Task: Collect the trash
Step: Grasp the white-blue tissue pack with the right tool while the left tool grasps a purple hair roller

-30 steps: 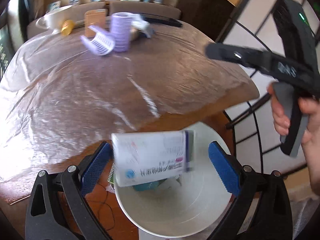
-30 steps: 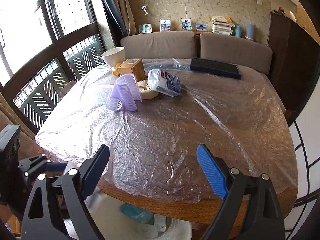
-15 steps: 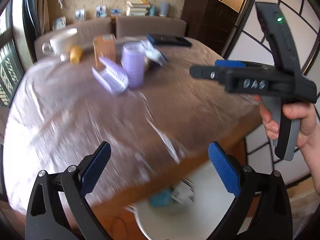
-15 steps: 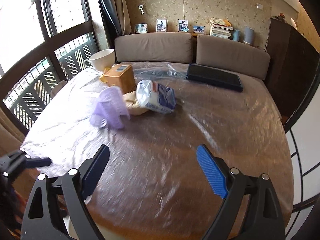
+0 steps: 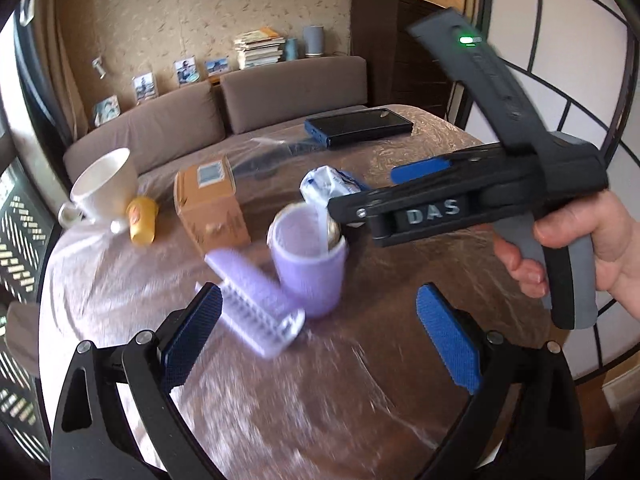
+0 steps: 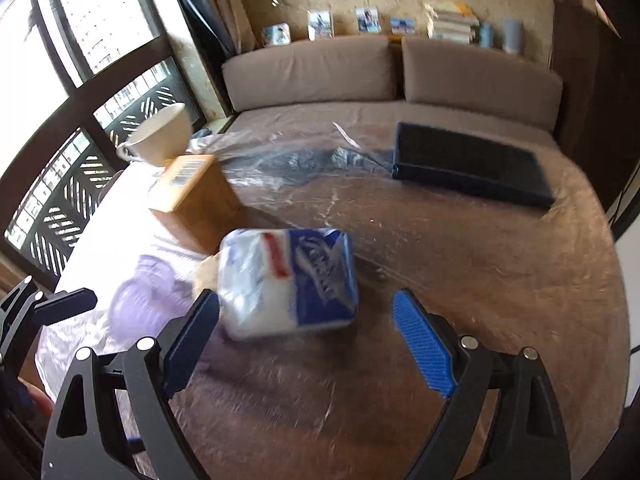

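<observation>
A white and blue tissue pack lies on the plastic-covered table, just ahead of my open, empty right gripper. The pack also shows in the left wrist view, behind a purple cup. A purple ribbed piece lies by the cup, close in front of my open, empty left gripper. The right gripper also shows in the left wrist view, reaching over the pack. An orange cardboard box stands behind the cup.
A white cup and a yellow bottle sit at the table's far left. A dark blue flat case lies at the far right. A brown sofa runs behind the table. Windows are to the left.
The white box dropped from my left gripper into the white bin below the table edge. Both grippers have since moved forward over the table, towards the purple cup and the tissue pack.
</observation>
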A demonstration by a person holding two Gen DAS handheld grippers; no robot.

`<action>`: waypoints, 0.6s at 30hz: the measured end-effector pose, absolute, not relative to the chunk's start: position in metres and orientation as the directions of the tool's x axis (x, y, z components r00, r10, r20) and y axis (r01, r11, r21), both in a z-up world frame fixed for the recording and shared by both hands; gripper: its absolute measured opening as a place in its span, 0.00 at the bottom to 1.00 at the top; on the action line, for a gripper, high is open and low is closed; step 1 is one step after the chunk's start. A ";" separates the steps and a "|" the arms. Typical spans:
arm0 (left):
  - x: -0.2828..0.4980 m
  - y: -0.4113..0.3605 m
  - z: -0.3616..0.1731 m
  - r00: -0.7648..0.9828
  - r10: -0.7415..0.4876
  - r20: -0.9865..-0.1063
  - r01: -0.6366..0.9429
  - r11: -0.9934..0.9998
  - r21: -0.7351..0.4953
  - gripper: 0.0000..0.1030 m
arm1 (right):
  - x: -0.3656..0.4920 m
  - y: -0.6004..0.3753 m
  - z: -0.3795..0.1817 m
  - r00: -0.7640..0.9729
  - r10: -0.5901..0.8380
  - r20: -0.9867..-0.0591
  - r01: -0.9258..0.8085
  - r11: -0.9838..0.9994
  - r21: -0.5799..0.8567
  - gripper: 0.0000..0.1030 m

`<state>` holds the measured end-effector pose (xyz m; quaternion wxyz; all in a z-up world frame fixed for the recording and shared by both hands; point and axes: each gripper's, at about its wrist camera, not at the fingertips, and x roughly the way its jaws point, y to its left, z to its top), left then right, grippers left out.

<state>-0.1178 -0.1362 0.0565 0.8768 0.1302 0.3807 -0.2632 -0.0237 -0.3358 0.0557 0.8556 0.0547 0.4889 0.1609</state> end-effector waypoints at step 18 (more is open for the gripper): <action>-0.114 -0.148 0.049 0.539 -0.388 -0.748 0.637 0.769 0.060 0.41 | -0.023 -0.326 0.056 0.459 0.359 -0.812 -0.315 0.921 0.230 0.52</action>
